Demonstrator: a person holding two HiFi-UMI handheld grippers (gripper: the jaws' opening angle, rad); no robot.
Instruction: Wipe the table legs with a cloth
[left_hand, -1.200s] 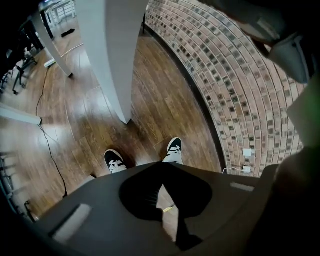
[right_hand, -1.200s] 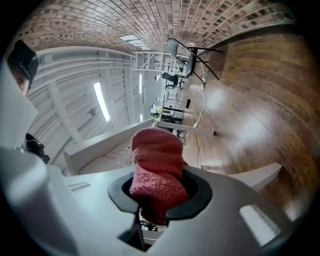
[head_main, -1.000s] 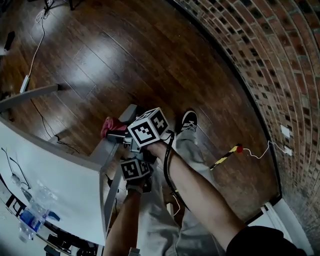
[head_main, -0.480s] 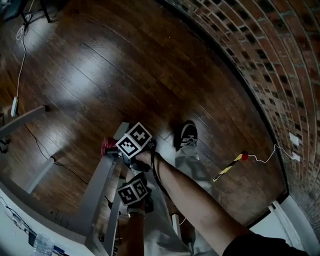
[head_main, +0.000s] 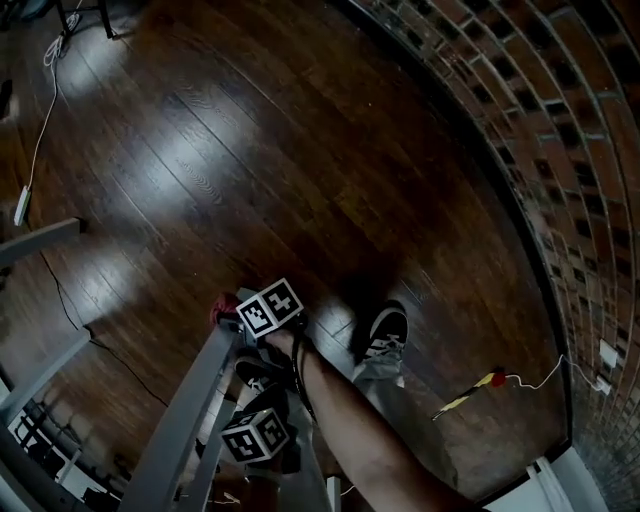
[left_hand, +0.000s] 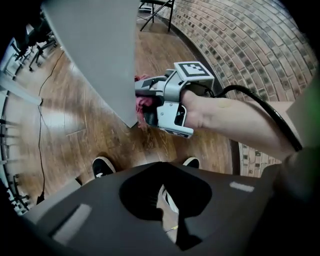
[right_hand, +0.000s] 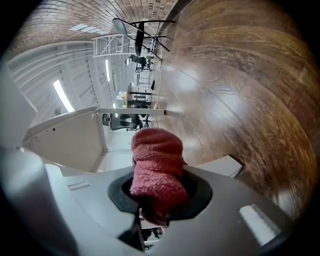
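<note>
Head view shows the right gripper (head_main: 232, 314) clamped on the red cloth (head_main: 219, 308), held against the far end of the grey desk leg (head_main: 185, 400), whose length runs back toward the closed, empty left gripper (left_hand: 167, 200).

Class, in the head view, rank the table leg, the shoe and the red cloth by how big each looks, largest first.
1. table leg
2. shoe
3. red cloth, only partly visible
The leg's nearness to the camera enlarges it.
</note>
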